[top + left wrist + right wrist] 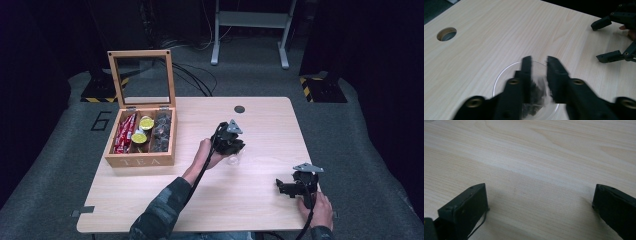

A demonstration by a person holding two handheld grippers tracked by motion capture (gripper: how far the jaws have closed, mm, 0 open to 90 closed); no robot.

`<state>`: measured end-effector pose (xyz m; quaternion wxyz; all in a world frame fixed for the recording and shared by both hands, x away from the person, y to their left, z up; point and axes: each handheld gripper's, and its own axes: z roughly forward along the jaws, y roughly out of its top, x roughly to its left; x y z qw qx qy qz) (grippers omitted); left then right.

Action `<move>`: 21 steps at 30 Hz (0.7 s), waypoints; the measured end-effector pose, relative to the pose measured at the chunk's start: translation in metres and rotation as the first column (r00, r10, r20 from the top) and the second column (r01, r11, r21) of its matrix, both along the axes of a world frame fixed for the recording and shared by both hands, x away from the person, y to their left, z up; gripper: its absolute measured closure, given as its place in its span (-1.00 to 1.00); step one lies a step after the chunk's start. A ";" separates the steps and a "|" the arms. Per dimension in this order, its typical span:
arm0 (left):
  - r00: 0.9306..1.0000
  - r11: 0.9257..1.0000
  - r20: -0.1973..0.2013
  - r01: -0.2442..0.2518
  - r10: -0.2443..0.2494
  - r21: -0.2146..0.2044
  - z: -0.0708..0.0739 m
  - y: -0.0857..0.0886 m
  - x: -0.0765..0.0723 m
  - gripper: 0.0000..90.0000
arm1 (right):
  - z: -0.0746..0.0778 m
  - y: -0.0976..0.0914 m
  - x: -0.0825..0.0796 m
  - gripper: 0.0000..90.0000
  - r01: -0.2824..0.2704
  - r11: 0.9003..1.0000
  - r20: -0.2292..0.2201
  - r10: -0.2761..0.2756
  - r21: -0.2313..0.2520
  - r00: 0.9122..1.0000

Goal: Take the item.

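Two grippers work over the wooden table (150, 200). At far left stands the open tea box (141, 160). Mid-table, the left gripper (539, 62) dips into a clear glass cup (506, 72), jaws slightly parted around a dark tea bag (536, 93), blurred. The right gripper (539, 202) rests wide open, empty, near the table's right edge.

Both grippers are matte black. The left gripper (231, 145) carries a grey three-cornered plate (233, 126) on top, and a black cable (200, 172) trails from it along the forearm. The right gripper (290, 188) has the same plate (308, 167) and its own cable (308, 215). Brass-coloured screws (513, 81) sit in the left gripper's blocky, flat-faced fingers (526, 65). The person's sleeve (160, 212) is a dark camouflage pattern.
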<state>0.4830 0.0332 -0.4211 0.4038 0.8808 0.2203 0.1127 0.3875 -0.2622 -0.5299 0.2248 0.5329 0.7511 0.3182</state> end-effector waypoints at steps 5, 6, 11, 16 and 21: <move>1.000 0.999 -0.018 -0.020 0.020 -0.027 0.004 0.004 -0.002 -0.11 | 0.000 0.000 0.000 -1.00 0.000 1.000 0.000 0.000 0.000 1.000; 1.000 0.999 -0.019 -0.022 0.021 -0.034 0.006 0.006 -0.003 -0.11 | 0.000 0.000 0.000 -1.00 0.000 1.000 0.000 0.000 0.000 1.000; 1.000 0.999 -0.007 -0.024 0.024 -0.043 0.016 0.016 -0.009 -0.47 | 0.000 0.000 0.000 -1.00 0.000 1.000 0.001 0.000 0.000 1.000; 0.999 0.997 0.007 -0.044 0.044 -0.067 0.027 0.033 -0.016 -0.63 | 0.000 0.001 0.000 -1.00 0.004 1.000 0.001 -0.004 0.007 1.000; 0.997 0.995 0.027 -0.074 0.076 -0.069 0.032 0.053 -0.024 -0.67 | 0.000 0.001 0.000 -1.00 0.005 1.000 0.000 -0.005 0.006 1.000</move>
